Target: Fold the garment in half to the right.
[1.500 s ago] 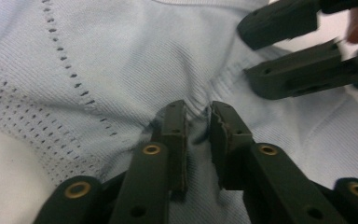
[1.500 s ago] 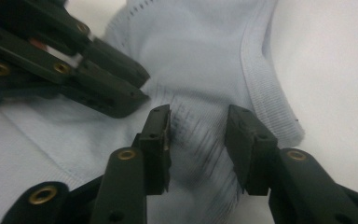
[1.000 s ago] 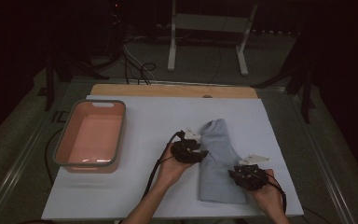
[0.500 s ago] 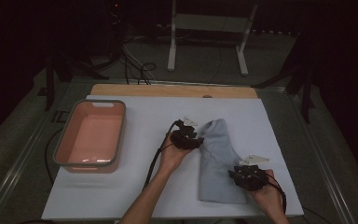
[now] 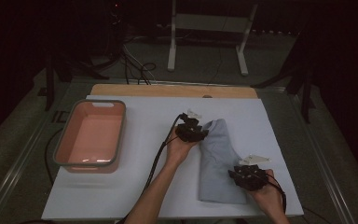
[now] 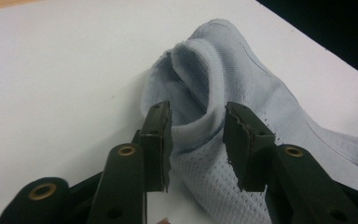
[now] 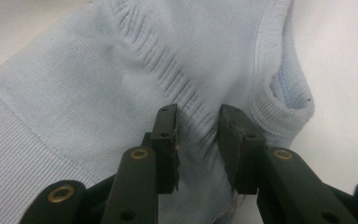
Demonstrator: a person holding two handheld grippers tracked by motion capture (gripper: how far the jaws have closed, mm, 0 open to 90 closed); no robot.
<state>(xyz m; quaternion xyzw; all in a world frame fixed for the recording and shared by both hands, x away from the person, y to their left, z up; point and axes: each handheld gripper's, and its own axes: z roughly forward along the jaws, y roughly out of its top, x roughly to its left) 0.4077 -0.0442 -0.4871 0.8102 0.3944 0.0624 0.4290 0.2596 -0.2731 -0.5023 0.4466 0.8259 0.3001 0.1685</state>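
A light blue knit garment point(image 5: 219, 163) lies folded lengthwise on the white tabletop point(image 5: 279, 126). My left gripper point(image 5: 202, 133) is at its far left corner. In the left gripper view the jaws point(image 6: 196, 140) have just been closing, and the garment's ribbed hem point(image 6: 200, 119) is bunched between the pads. My right gripper point(image 5: 237, 174) sits on the near right part of the garment. In the right gripper view it point(image 7: 196, 140) is shut on a pinch of the fabric point(image 7: 74, 84), with wrinkles running out from the jaws.
A salmon-coloured tub with a grey rim point(image 5: 61, 140) stands at the left of the table. A wooden strip point(image 5: 168, 90) runs along the far edge. Beyond it, a white stand point(image 5: 172, 42) and cables point(image 5: 140, 70) are on the dark floor.
My left gripper has moved away from the person along the garment's left edge to its far corner. The right gripper has stayed put.
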